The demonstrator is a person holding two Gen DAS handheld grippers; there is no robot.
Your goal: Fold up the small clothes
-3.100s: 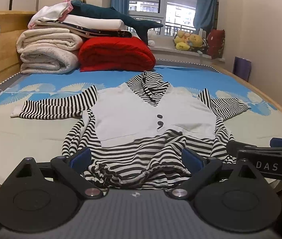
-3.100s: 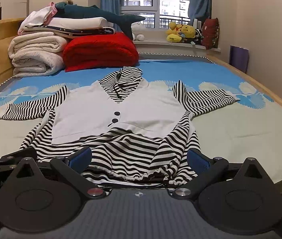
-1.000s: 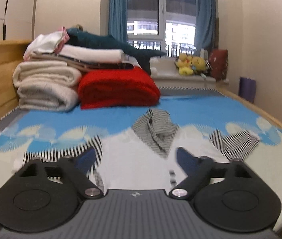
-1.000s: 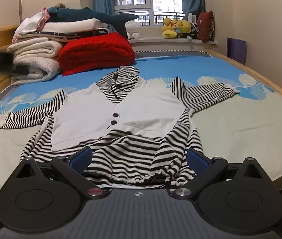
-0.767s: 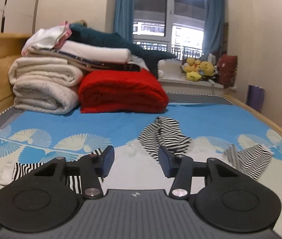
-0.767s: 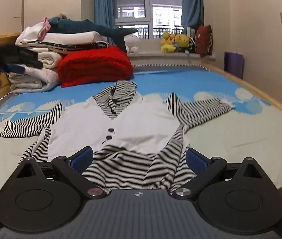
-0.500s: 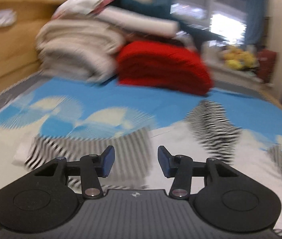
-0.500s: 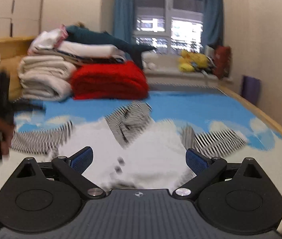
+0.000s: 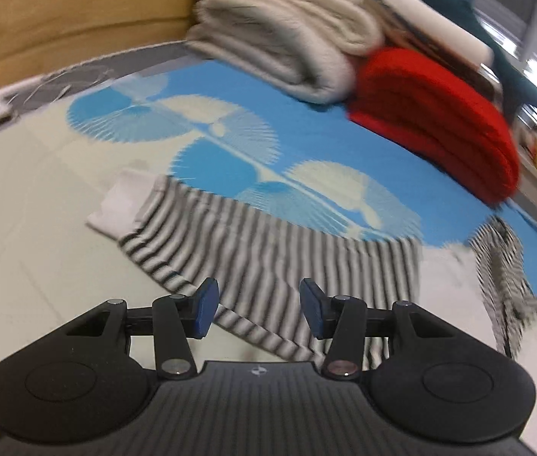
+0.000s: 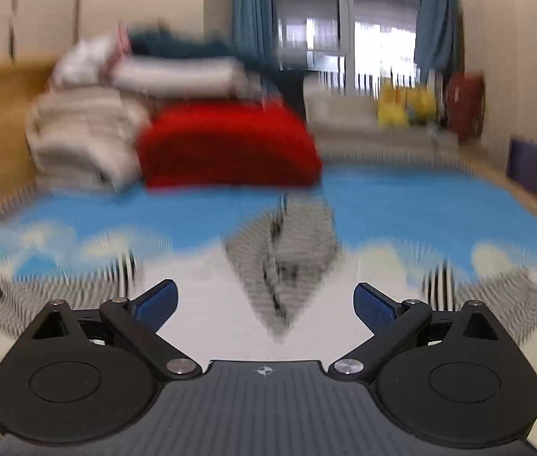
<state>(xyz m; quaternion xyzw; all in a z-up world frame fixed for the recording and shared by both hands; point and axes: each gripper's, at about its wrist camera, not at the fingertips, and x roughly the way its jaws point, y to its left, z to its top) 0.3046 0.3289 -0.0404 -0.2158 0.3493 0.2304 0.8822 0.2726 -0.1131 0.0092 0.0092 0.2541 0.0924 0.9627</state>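
A small black-and-white striped top with a white vest front lies flat on the bed. In the left wrist view its left sleeve (image 9: 268, 243) with a white cuff (image 9: 120, 209) stretches across the sheet. My left gripper (image 9: 255, 306) is open, partly narrowed, just above the sleeve's lower edge, holding nothing. In the blurred right wrist view the striped hood (image 10: 283, 258) and white vest (image 10: 230, 315) lie ahead. My right gripper (image 10: 264, 304) is wide open and empty over the vest.
Folded cream blankets (image 9: 283, 45) and a red folded quilt (image 9: 435, 114) are stacked at the far side by the wooden headboard (image 9: 59, 11). Plush toys (image 10: 401, 106) sit on the window sill. The bed sheet (image 9: 33, 266) is cream and blue.
The left gripper has swung left and down onto the left sleeve, its jaws narrower than a second ago. The right gripper has moved forward over the vest, still wide open.
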